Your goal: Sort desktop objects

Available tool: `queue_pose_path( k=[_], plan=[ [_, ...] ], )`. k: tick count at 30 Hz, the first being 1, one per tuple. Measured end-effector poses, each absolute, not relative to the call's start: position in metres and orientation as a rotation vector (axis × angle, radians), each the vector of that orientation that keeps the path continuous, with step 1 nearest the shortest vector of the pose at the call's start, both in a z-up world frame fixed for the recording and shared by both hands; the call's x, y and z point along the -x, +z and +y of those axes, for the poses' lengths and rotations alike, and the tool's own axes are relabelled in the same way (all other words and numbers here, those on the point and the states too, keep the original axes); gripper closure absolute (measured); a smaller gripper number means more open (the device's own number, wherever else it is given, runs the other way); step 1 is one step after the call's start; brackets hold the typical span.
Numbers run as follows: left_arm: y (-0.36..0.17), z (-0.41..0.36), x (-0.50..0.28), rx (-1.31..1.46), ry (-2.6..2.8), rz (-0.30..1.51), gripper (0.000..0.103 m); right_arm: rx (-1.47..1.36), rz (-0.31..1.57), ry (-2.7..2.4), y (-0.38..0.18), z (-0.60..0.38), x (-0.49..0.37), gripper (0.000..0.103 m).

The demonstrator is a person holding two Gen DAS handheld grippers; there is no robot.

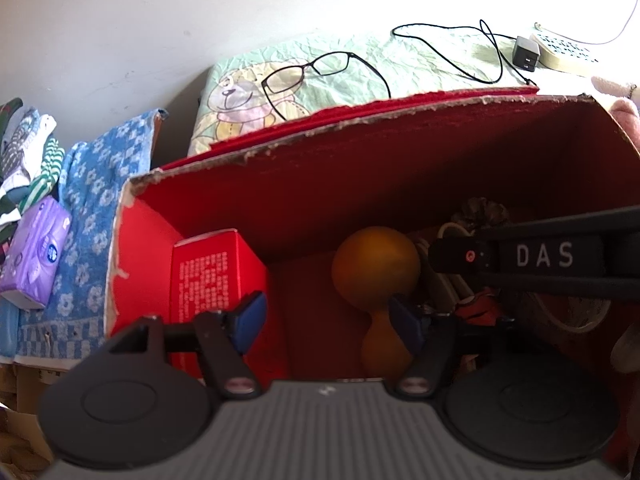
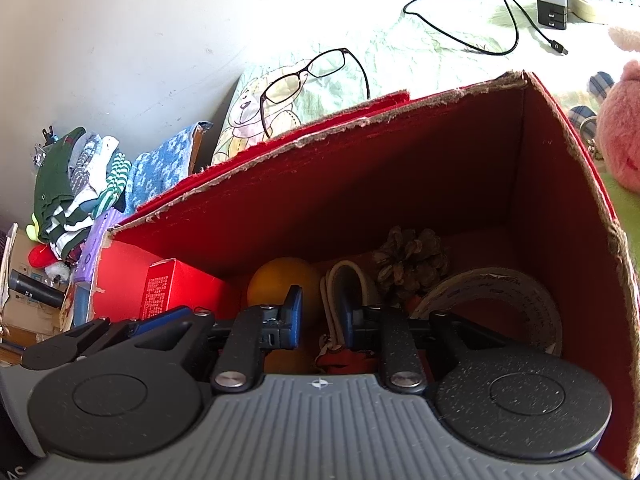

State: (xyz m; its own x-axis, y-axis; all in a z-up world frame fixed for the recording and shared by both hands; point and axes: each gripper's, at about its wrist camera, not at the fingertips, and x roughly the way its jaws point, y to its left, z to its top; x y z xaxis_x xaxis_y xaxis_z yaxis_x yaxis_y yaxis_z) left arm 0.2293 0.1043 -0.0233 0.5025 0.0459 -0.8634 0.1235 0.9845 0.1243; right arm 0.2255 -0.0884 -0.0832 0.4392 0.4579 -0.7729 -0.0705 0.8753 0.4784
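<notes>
The left gripper (image 1: 326, 322) is being held with jaws apart and empty over the red box (image 1: 360, 152), above the orange gourd-shaped object (image 1: 376, 268). The right gripper (image 2: 320, 316) is being kept narrow; whether the white cord (image 2: 344, 280) is being pinched cannot be told. Glasses (image 1: 308, 72) are lying beyond the box.
</notes>
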Motion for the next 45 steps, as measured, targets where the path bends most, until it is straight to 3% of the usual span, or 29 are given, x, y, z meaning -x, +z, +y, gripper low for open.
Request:
queue_pose_path(
  k=[14,42,45],
  plan=[
    [-0.025,0.103,-0.231,-0.203,-0.086,1.073,0.022,-0.412,1.079,0.354,-0.084,-0.088,-0.225,0.081],
    [-0.025,0.101,-0.234,-0.186,-0.052,1.113,0.022,-0.424,1.032,0.327,-0.081,-0.095,-0.226,0.081],
    [-0.02,0.103,-0.231,-0.155,-0.055,1.101,0.023,-0.443,1.011,0.327,-0.078,-0.101,-0.224,0.075]
  ],
)
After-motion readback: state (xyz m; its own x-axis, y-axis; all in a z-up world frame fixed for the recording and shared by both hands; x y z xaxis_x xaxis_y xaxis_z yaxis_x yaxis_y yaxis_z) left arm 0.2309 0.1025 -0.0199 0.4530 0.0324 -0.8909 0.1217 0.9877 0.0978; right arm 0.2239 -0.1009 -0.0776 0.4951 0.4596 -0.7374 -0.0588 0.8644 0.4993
